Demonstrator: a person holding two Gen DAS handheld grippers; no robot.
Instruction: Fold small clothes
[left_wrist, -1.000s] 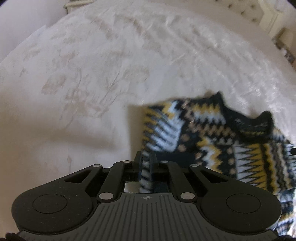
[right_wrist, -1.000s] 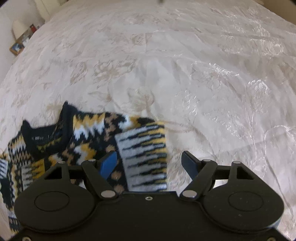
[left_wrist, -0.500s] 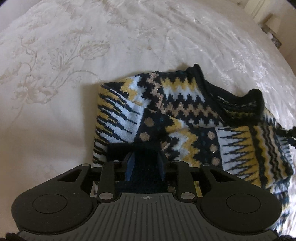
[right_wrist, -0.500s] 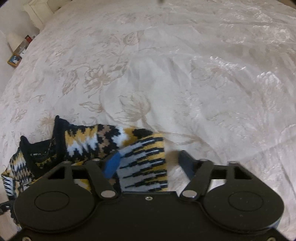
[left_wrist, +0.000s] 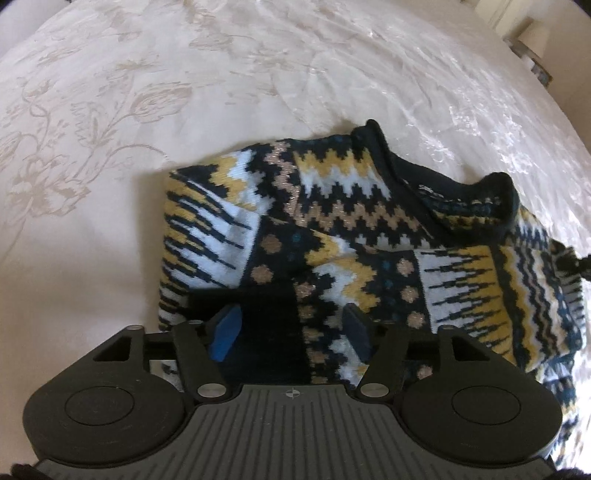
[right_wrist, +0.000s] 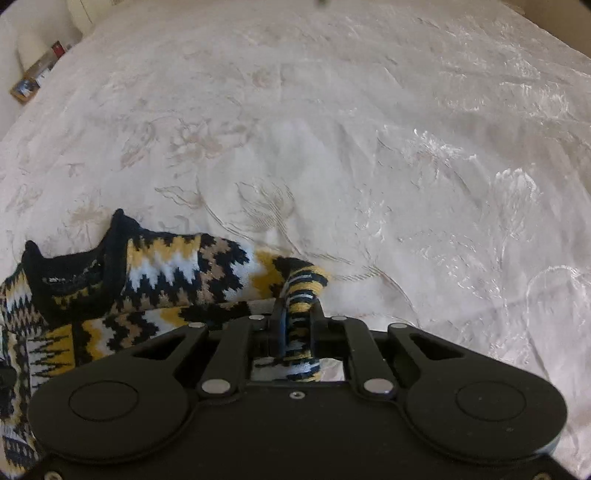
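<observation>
Lying crumpled on the glossy floral bedspread (left_wrist: 155, 122), the knitted zigzag sweater (left_wrist: 332, 206) sits under my left gripper (left_wrist: 291, 328), jaws opening, touching nothing. My right gripper (right_wrist: 297, 325) jaws are closing, pinching its bunched striped sleeve (right_wrist: 303, 291).

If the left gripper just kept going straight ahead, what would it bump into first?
Most likely the patterned sweater lying on the bedspread: the left gripper, jaws opening, points down at it; depth is unclear.

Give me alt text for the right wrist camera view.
The right gripper is closing on a bunched sleeve of a black, yellow and white patterned sweater, which lies on a cream floral bedspread.
</observation>
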